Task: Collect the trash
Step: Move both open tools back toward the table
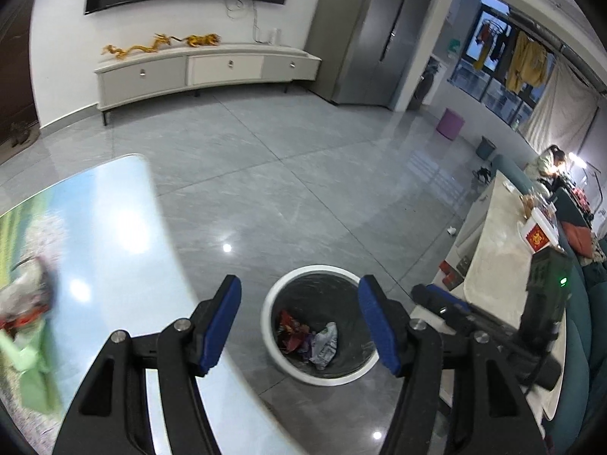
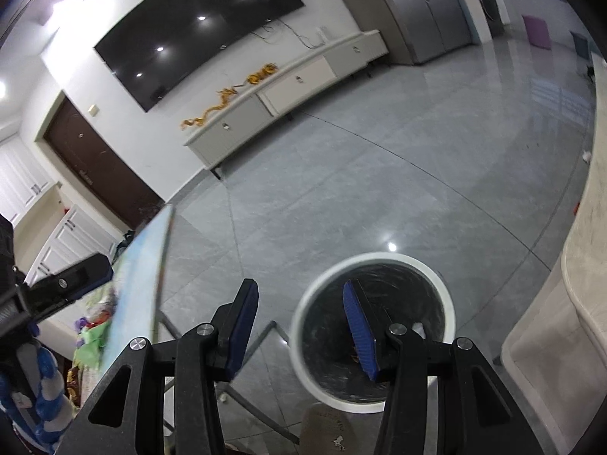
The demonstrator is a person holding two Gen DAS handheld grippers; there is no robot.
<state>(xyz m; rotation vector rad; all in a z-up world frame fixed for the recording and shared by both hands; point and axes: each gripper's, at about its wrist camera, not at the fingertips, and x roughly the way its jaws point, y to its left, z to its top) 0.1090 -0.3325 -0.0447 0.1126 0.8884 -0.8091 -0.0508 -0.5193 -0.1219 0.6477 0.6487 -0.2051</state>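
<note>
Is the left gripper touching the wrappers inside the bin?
Apart: in the left wrist view the left gripper is open and empty, the wrappers lying down inside the bin.

Wrappers (image 1: pixel 308 339) in trash bin (image 1: pixel 318 326): print too small to read. Right view: a gripper finger hides bin contents. Litter (image 1: pixel 26 303) on table (image 1: pixel 114 235) left of bin blurred, cut off by frame edge.

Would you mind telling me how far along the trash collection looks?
Done: several wrappers lie in the bin. In hand: nothing; the left gripper and right gripper are both open and empty. Left: crumpled trash remains on the table.
</note>
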